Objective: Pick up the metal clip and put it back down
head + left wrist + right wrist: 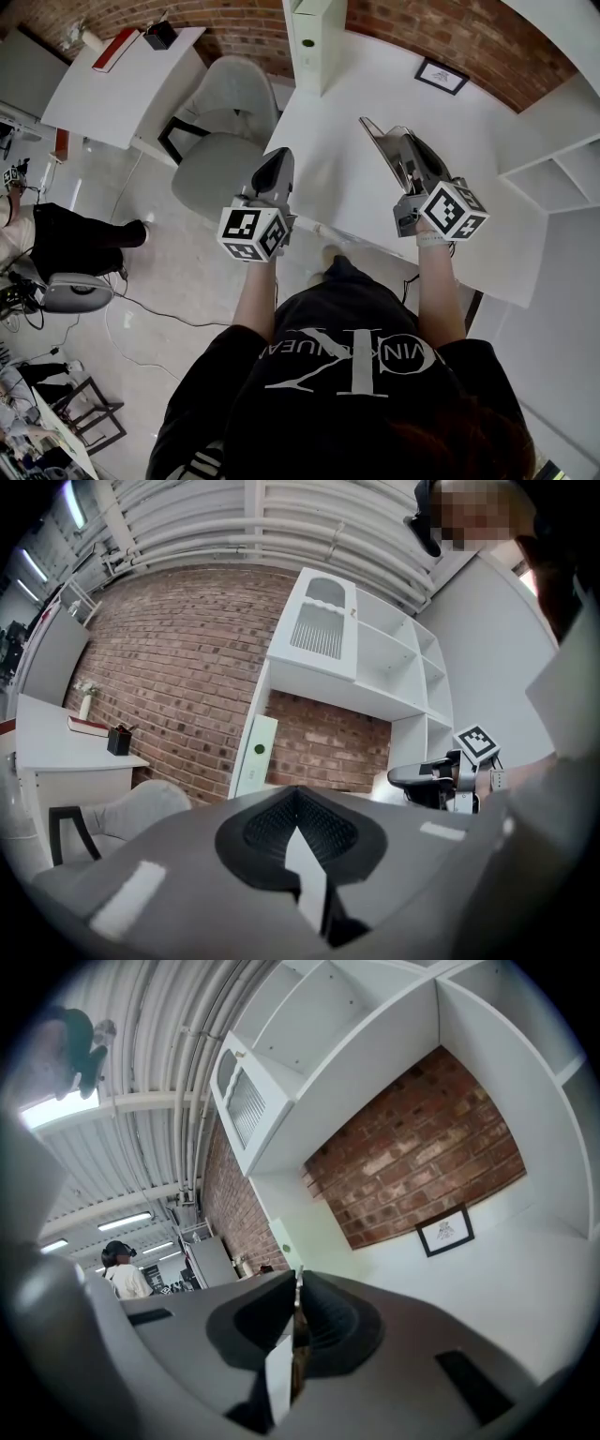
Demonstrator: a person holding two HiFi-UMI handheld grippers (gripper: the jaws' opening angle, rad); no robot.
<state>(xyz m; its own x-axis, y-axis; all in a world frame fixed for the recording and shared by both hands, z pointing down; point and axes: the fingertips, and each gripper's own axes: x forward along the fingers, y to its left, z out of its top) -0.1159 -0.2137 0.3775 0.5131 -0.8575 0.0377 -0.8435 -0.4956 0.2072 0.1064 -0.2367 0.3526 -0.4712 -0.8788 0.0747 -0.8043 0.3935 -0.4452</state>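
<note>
Black shirt [347, 375] nearest, arms out front. Left gripper [279, 161] & right gripper [370, 128] both held in the air, jaws pressed together w/ nothing btwn them. Bench [487, 141] lies below the right jaws, picture frame [442, 76] further ahead. Metal clip: not seen in any view. Risk, imo: hunting w/ shut jaws could nudge a thin clip off the bench edge.

Bright, even overhead light — sharp centres, strong fisheye warping and dark vignetting at edges.
</note>
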